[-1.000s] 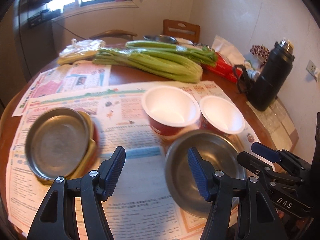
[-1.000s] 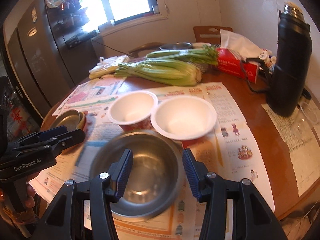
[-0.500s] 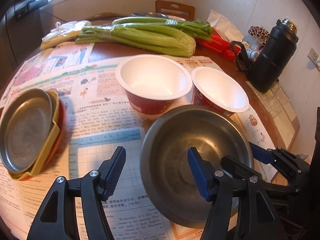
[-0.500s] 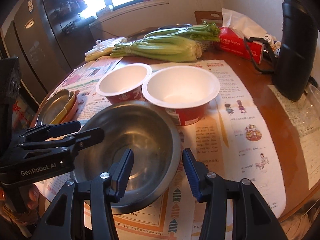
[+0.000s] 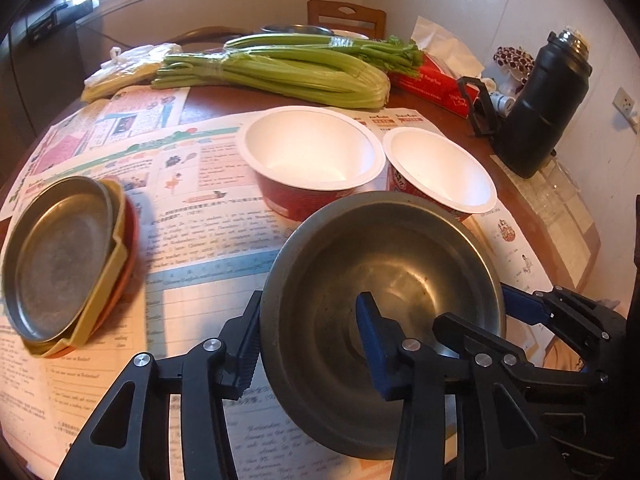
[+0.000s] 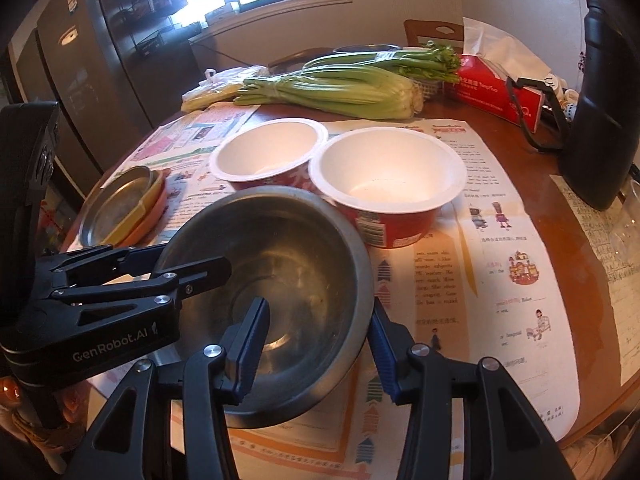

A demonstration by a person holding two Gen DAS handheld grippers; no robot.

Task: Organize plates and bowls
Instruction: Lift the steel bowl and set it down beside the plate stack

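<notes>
A steel bowl (image 5: 400, 264) (image 6: 288, 248) sits low over the newspaper-covered table (image 6: 532, 148), gripped from both sides. My left gripper (image 5: 310, 344) straddles its left wall, one pad outside and one inside, and its jaws are closing on the wall. My right gripper (image 6: 314, 350) is shut on the right wall in the same way. Just beyond stand two white-lined red paper bowls (image 5: 308, 148) (image 5: 440, 168). A stack of plates (image 5: 56, 256) with a steel one on top lies to the left.
Celery bunches (image 5: 280, 72), a bagged item (image 5: 124, 68), a red tissue box (image 5: 432, 80) and a black flask (image 5: 548, 100) crowd the far and right side of the table. A chair back (image 5: 346, 14) rises behind. A fridge (image 6: 80, 80) stands to the left.
Both grippers sank toward the table with the steel bowl. The left gripper's jaws narrowed from wide apart onto the bowl's left wall. The paper bowls and plate stack stayed put.
</notes>
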